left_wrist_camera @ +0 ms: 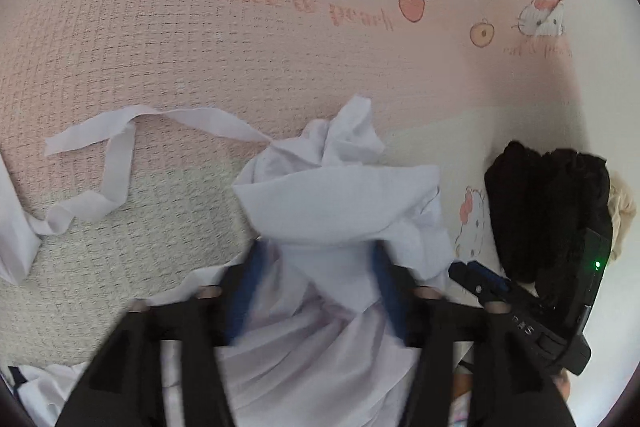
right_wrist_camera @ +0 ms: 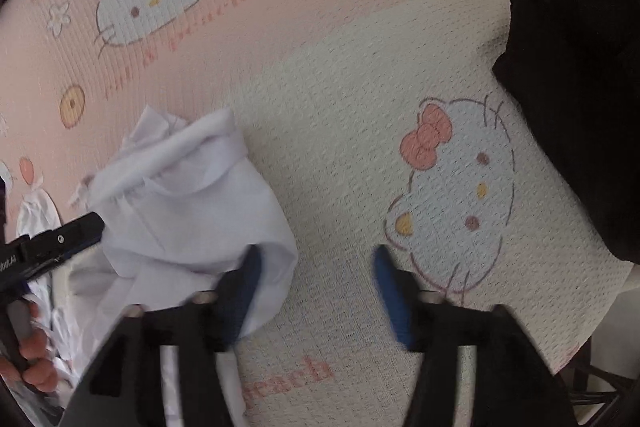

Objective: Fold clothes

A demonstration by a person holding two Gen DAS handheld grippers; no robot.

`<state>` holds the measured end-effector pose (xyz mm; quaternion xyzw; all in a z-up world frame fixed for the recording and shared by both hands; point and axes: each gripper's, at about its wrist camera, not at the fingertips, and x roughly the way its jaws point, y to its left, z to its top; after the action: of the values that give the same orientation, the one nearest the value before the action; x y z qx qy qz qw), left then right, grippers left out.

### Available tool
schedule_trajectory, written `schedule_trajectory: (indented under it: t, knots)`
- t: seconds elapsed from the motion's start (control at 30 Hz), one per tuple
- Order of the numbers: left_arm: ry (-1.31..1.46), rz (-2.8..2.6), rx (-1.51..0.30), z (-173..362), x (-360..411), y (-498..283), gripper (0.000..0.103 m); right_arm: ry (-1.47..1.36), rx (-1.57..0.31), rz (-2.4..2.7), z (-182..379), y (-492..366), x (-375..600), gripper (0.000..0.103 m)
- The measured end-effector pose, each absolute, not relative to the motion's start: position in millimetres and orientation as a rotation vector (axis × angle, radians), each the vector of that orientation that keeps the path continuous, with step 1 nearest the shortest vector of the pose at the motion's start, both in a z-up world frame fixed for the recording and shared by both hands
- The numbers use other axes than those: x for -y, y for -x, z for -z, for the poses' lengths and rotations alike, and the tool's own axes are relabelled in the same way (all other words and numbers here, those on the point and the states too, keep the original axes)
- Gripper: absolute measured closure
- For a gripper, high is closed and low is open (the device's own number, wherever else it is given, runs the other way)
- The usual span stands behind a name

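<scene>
A crumpled white garment [left_wrist_camera: 340, 195] lies bunched on the pink cat-print mat [left_wrist_camera: 240, 59]. Its long white sash [left_wrist_camera: 120, 147] trails off to the left. My left gripper [left_wrist_camera: 318, 291] is open, its blue pads spread wide with a thick fold of the garment lying between them. In the right wrist view the same white garment [right_wrist_camera: 180, 211] sits at the left. My right gripper [right_wrist_camera: 318, 287] is open just above the mat [right_wrist_camera: 340, 147]; its left finger [right_wrist_camera: 244, 279] overlaps the garment's edge and nothing lies between its fingers.
A stack of folded black clothes [left_wrist_camera: 548, 211] [right_wrist_camera: 580, 107] sits to the right, with a beige item [left_wrist_camera: 622, 211] behind it. A person's hand [right_wrist_camera: 32, 355] holds the left gripper's handle. The right gripper's tip [left_wrist_camera: 480, 277] shows beside the garment.
</scene>
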<state>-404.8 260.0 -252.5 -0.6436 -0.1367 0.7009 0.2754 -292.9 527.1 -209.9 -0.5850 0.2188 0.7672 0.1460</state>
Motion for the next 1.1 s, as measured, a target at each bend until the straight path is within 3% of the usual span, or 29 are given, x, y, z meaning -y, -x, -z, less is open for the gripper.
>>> schedule_trajectory:
  t: [0.3,0.5,0.57,0.63,0.8,1.1]
  knots:
    - [1.707,-1.934,0.579,259,-253,401,0.043,1.661,-0.807,-2.286,213,307,-544,0.034]
    - [1.715,-2.023,0.473,255,-258,401,0.060,1.705,-0.871,-2.321,226,325,-554,0.034]
    - [1.717,-2.026,0.457,256,-268,402,0.062,1.738,-0.832,-2.329,229,330,-550,0.034]
    - [1.712,-2.043,0.439,256,-270,400,0.072,1.770,-0.792,-2.336,233,335,-546,0.034]
    - [1.692,-2.113,0.341,250,-276,394,0.079,1.849,-0.690,-2.351,241,347,-535,0.034]
    - [1.680,-2.129,0.284,244,-282,401,0.080,1.898,-0.402,-2.394,247,357,-511,0.034]
